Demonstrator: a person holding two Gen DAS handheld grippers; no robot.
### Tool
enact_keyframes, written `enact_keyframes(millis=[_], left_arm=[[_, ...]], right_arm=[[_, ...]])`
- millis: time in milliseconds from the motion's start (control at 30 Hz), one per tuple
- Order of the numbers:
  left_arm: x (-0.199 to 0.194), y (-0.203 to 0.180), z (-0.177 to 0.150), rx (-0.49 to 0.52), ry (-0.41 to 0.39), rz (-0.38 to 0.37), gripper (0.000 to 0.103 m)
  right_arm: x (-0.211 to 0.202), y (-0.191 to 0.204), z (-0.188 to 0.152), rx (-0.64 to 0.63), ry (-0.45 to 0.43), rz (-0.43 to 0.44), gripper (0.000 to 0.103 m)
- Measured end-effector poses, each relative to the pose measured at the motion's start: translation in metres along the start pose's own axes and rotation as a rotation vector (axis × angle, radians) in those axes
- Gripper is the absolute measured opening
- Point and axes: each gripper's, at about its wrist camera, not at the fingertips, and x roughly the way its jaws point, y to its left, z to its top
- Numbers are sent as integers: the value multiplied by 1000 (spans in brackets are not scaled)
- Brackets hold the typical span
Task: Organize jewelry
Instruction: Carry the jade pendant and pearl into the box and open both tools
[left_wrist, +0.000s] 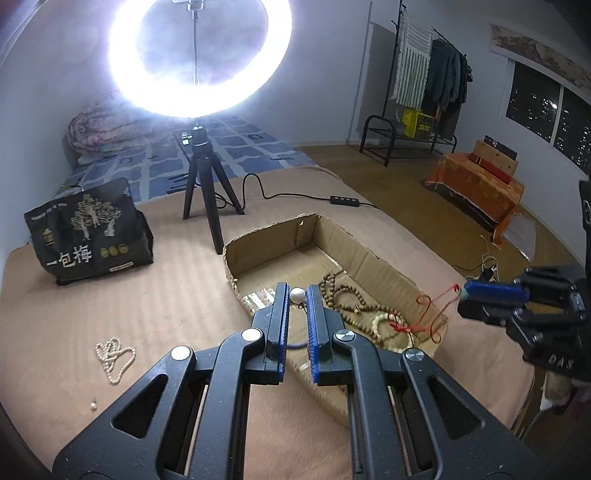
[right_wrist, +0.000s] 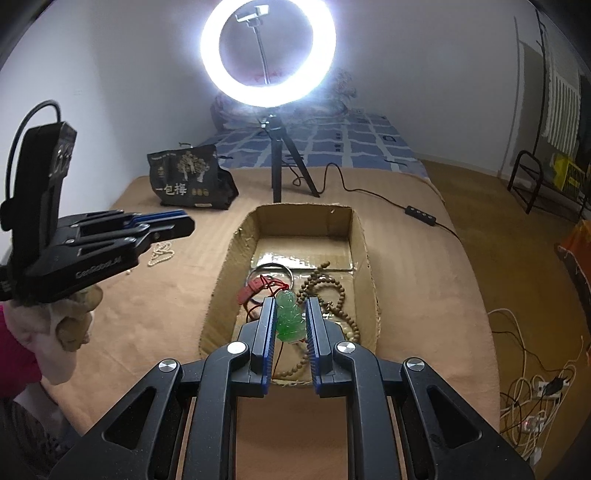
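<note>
1. Left gripper (left_wrist: 297, 295): clamped on pearl (left_wrist: 297, 294) at fingertips, above box (left_wrist: 373, 260).
2. Right gripper (right_wrist: 291, 318): clenched around jade pendant (right_wrist: 290, 320), over box (right_wrist: 364, 236); red cord (right_wrist: 271, 286) trailing inside.

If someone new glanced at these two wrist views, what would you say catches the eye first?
The glowing ring light on its tripod, standing behind the cardboard box, dominates both views. Next comes the green jade pendant between the fingers of the right hand-held gripper above the box. The left hand-held gripper has a white pearl at its fingertips, with wooden beads in the box below.
</note>
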Motion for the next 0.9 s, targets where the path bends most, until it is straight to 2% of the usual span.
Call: enact_keyframes(millis=[367,900], left_arm=[[36,3,6,-21,24,16,8],[54,1,10,-18,27,5,8]], right_arm=[[22,-15,-3,29,28,-13,14],[42,-15,0,28,54,-8,14]])
